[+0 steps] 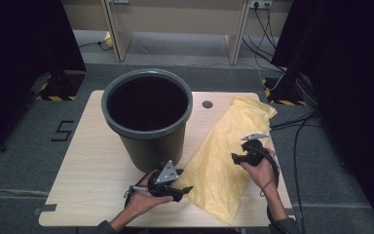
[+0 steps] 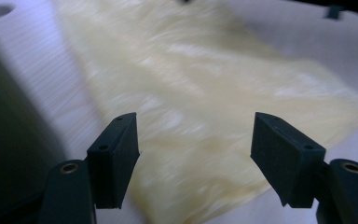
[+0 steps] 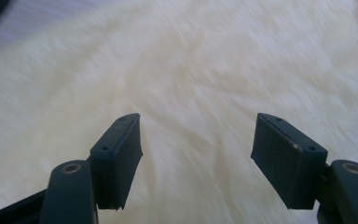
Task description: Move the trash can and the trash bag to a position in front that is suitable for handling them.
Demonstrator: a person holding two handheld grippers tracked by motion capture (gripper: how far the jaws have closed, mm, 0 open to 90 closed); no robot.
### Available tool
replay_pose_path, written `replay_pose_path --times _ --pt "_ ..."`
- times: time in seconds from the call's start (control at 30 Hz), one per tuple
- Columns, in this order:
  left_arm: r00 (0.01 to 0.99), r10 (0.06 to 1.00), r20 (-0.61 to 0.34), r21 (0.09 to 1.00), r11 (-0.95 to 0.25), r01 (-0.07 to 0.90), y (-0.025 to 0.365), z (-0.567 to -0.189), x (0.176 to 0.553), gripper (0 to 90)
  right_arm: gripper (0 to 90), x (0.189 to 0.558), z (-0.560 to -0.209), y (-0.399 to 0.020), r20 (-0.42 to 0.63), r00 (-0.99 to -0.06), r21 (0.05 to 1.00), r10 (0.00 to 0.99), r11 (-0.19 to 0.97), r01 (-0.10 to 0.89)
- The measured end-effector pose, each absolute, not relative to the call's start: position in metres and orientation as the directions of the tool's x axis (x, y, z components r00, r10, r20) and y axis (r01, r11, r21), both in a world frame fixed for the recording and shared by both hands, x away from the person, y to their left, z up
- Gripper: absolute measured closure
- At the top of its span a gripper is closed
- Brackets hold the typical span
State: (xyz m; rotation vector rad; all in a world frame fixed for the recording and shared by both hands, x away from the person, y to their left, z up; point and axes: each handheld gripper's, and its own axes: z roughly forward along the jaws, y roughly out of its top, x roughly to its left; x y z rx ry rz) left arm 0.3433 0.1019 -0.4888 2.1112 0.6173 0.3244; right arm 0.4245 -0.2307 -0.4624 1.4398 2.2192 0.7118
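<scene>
Item: yellow bag (image 1: 226,156), thin and crumpled, lying flat on the right half of the wooden surface (image 1: 85,165). It runs diagonally from the far right corner toward the near edge.

Item: grey bin (image 1: 147,117), ribbed, upright, dark inside, on the surface left of the bag and just beside its lower left edge.

Item: left hand-held gripper (image 1: 182,190), held low at the near side, jaws pointing right at the bag's lower left edge. In the left gripper view (image 2: 193,154) the jaws stand apart, nothing between them, the bag beyond and blurred.

Item: right hand-held gripper (image 1: 234,157), over the bag's right part, jaws pointing left. In the right gripper view (image 3: 196,154) the jaws stand apart, unclamped, with the bag behind.
</scene>
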Motion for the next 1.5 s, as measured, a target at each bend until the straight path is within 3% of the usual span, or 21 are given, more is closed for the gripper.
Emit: replay_pose_path --times 0.17,0.33,0.57,0.63,0.7,0.8,1.07,1.5 --pt "0.837 0.547 -0.018 0.759 -0.538 0.368 0.103 -0.512 0.349 34.8 32.9 0.417 -0.483 -0.252 -0.011 -0.349 0.583 0.937 0.289 0.759" --pt "0.863 0.504 -0.011 0.748 -0.569 0.342 0.088 -0.517 0.343 36.2 31.3 0.431 -0.497 -0.249 -0.009 -0.366 0.583 0.931 0.302 0.754" --pt "0.893 0.451 -0.009 0.745 -0.592 0.307 0.058 -0.516 0.335 36.5 32.2 0.458 -0.495 -0.245 -0.012 -0.389 0.566 0.921 0.327 0.756" --pt "0.901 0.434 -0.009 0.747 -0.596 0.294 0.049 -0.516 0.333 36.0 32.6 0.461 -0.491 -0.245 -0.067 -0.371 0.556 0.926 0.343 0.757" --pt "0.907 0.422 -0.005 0.748 -0.600 0.283 0.044 -0.517 0.333 34.6 32.4 0.456 -0.481 -0.242 -0.088 -0.346 0.588 0.934 0.329 0.739" --pt "0.914 0.405 0.008 0.755 -0.602 0.260 0.046 -0.515 0.332 32.4 32.0 0.441 -0.470 -0.226 -0.075 -0.405 0.615 0.911 0.362 0.700" --pt "0.892 0.451 -0.003 0.813 -0.518 0.265 0.103 -0.491 0.323 29.8 31.4 0.399 -0.490 -0.206 -0.020 -0.543 0.561 0.840 0.459 0.689" --pt "0.743 0.669 -0.017 0.746 -0.486 0.455 0.221 -0.511 0.329 30.1 31.4 0.395 -0.494 -0.260 -0.005 -0.601 0.547 0.800 0.505 0.668"
